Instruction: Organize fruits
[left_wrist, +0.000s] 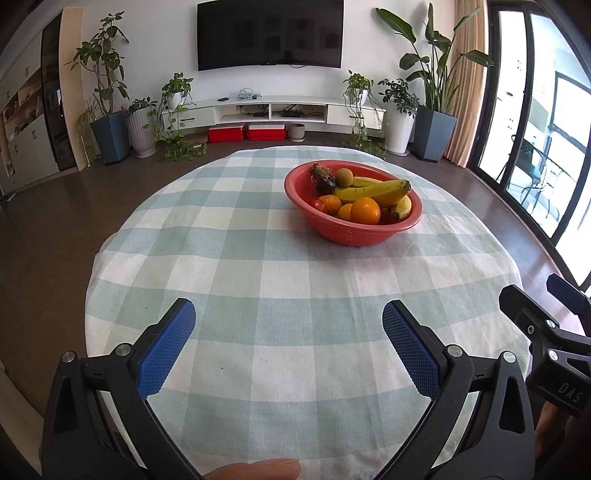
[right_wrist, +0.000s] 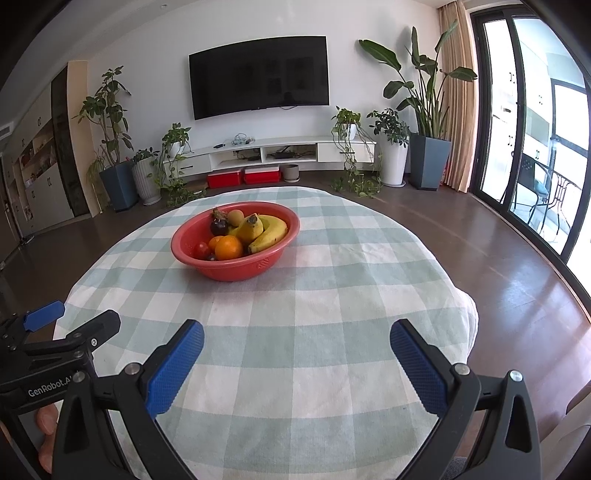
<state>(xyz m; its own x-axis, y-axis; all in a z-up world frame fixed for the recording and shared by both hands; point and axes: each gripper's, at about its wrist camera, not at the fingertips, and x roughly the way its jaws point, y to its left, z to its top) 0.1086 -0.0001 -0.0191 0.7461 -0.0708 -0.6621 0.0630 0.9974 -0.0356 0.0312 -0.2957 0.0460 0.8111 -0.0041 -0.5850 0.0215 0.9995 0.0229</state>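
While both grippers hover low over the near edge of the checked cloth, their blue fingers point level toward the bowl. On the left gripper the jaws are spread wide, holding nothing; the right gripper is likewise agape and empty. Bananas, oranges and what may be a mangosteen sit inside the bowl, well apart from both.

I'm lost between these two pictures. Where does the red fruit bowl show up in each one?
Left wrist view: the red fruit bowl sits right of centre, on the checked tablecloth.
Right wrist view: the bowl sits left of centre.
Shared landmark: the wall television hangs behind it in both.
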